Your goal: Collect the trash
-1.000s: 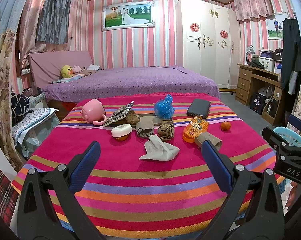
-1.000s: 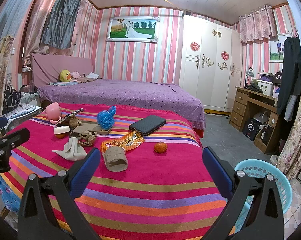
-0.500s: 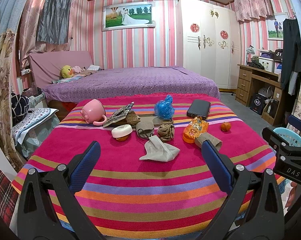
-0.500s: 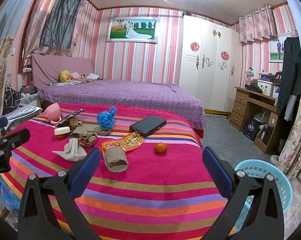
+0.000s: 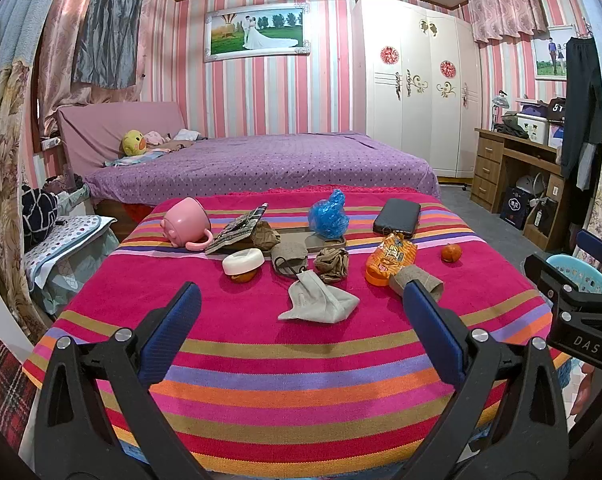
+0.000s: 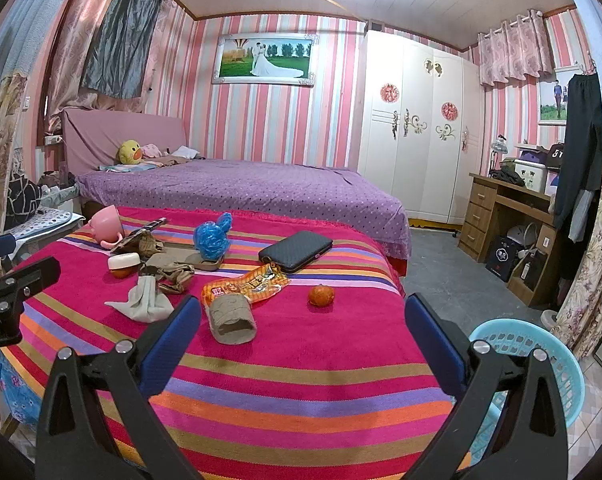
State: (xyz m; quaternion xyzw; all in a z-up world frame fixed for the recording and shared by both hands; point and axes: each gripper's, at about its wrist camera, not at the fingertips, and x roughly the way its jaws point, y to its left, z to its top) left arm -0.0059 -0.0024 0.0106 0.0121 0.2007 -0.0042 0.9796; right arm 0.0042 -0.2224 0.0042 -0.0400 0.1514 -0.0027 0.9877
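Note:
On the striped table cloth [image 5: 301, 364] lie a crumpled grey tissue [image 5: 321, 304], a cardboard roll [image 6: 232, 318], an orange snack wrapper [image 6: 247, 286], a blue plastic bag [image 5: 328, 216] and brown crumpled paper [image 5: 332, 265]. My left gripper [image 5: 301, 328] hovers open over the near part of the table, short of the tissue, with nothing between its fingers. My right gripper [image 6: 303, 338] is open too, just behind the cardboard roll [image 5: 419, 278], and holds nothing. A light blue basket [image 6: 537, 364] stands on the floor at the right.
Also on the table: a pink mug [image 5: 187, 222] on its side, a black case [image 5: 397, 218], a small orange [image 6: 321, 295], a white round lid [image 5: 243, 261] and a patterned pouch [image 5: 237, 230]. Behind stand a purple bed [image 5: 261, 160], a white wardrobe [image 5: 417, 92] and a wooden desk [image 5: 517, 176].

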